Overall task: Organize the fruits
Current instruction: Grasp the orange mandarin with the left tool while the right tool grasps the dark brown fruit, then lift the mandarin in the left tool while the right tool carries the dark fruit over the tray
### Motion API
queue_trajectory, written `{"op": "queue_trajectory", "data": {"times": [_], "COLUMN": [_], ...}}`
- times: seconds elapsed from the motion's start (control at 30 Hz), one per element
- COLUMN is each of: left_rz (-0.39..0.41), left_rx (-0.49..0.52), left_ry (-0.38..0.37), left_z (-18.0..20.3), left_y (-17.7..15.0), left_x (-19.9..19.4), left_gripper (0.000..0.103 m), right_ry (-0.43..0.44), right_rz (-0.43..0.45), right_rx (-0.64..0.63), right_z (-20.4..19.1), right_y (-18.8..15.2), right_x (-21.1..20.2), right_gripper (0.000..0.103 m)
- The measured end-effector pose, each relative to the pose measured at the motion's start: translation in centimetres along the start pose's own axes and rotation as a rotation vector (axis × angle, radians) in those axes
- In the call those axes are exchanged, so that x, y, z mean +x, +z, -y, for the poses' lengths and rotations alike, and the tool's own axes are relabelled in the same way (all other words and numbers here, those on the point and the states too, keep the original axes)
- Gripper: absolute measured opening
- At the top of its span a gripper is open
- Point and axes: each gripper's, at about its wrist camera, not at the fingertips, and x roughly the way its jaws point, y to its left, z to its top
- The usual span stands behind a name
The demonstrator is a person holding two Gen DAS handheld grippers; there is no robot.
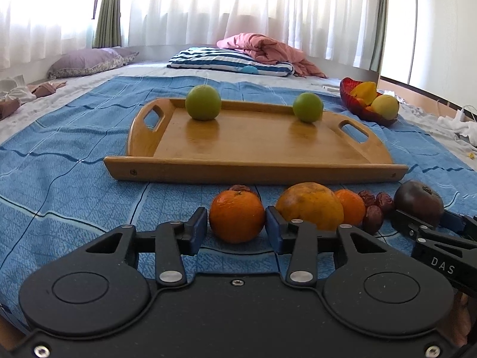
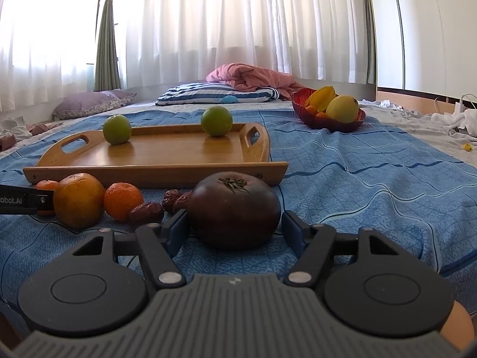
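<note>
Both hand-held grippers clamp fruit on the bed: left hand-held gripper [image 1: 236, 228] a mandarin [image 1: 237, 216], right hand-held gripper [image 2: 233, 232] a dark tomato [image 2: 234, 208]; only two limes [image 1: 203, 102] sit in the tray [image 1: 256, 170], several fruits remain

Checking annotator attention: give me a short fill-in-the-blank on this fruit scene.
1. The wooden tray holds ____ round green fruits.
2. The left gripper brackets a small ____ citrus fruit.
3. The right gripper brackets a dark ____ tomato.

Missing: two; orange; purple
</note>
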Motion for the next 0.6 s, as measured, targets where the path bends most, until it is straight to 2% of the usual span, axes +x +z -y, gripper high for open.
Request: {"op": "queue_trajectory", "data": {"times": [0.6], "left_rz": [0.004], "left_rx": [0.016], "left_ry": [0.005], "left_z": [0.47], "left_y": [-0.02], "left_x": [0.31], "left_gripper": [0.039], "right_ry": [0.019], "right_rz": [0.03], "right_rx": [-0.001], "right_z": [0.09], "right_y": [-0.7], "right_x": [-0.11], "right_gripper": [0.069]}}
